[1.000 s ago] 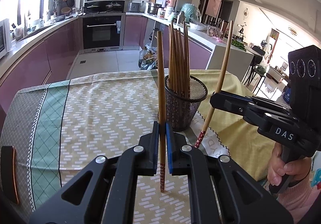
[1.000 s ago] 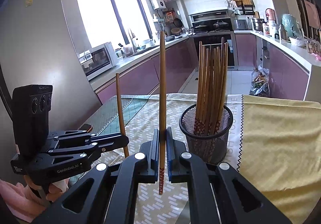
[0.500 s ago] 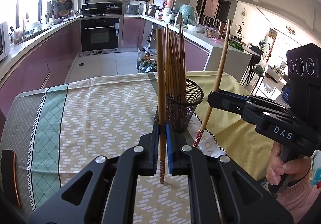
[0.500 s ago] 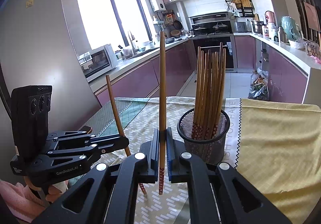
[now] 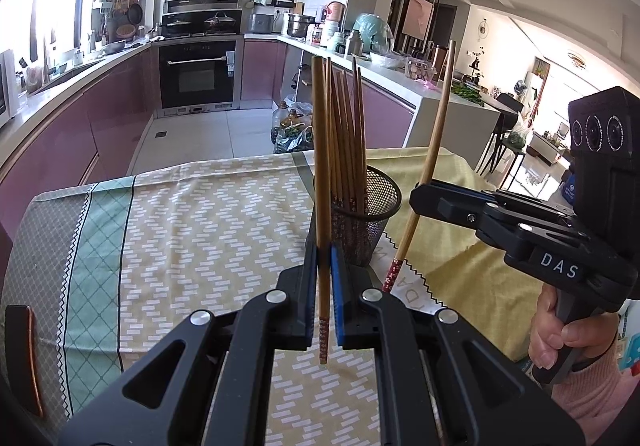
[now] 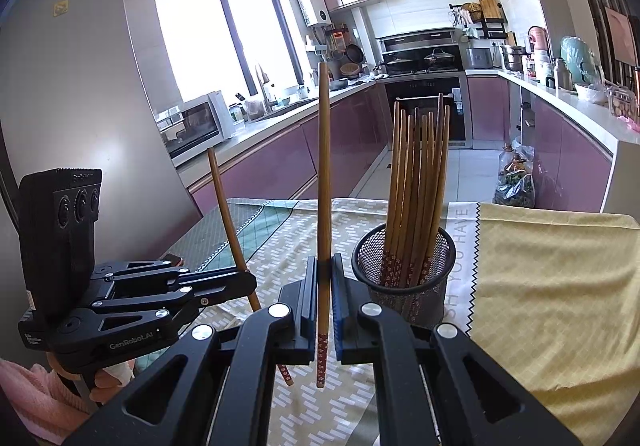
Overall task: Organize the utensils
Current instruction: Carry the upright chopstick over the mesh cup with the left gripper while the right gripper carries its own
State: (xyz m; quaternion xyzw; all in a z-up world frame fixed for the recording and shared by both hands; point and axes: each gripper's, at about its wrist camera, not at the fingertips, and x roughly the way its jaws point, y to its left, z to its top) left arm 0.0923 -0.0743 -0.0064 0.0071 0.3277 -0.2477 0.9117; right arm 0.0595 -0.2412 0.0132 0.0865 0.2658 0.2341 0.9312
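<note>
Two chopstick (image 5: 322, 182) tips behind fingers (image 5: 308, 286)

Each fisheye is riding just behind its own gripper, looking forward along the fingers and slightly down at the table (image 5: 192, 230). The left wrist view is facing the oven wall from the table's left; the right wrist view is looking from the right. Both are sharing the mesh holder (image 5: 370, 222) (image 6: 404, 266) close ahead, and each is catching the other gripper at its edge.

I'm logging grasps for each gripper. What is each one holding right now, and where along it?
Each holds one chopstick upright, clamped near its patterned lower end: the left gripper holds the left chopstick, the right gripper holds the right chopstick.
</note>
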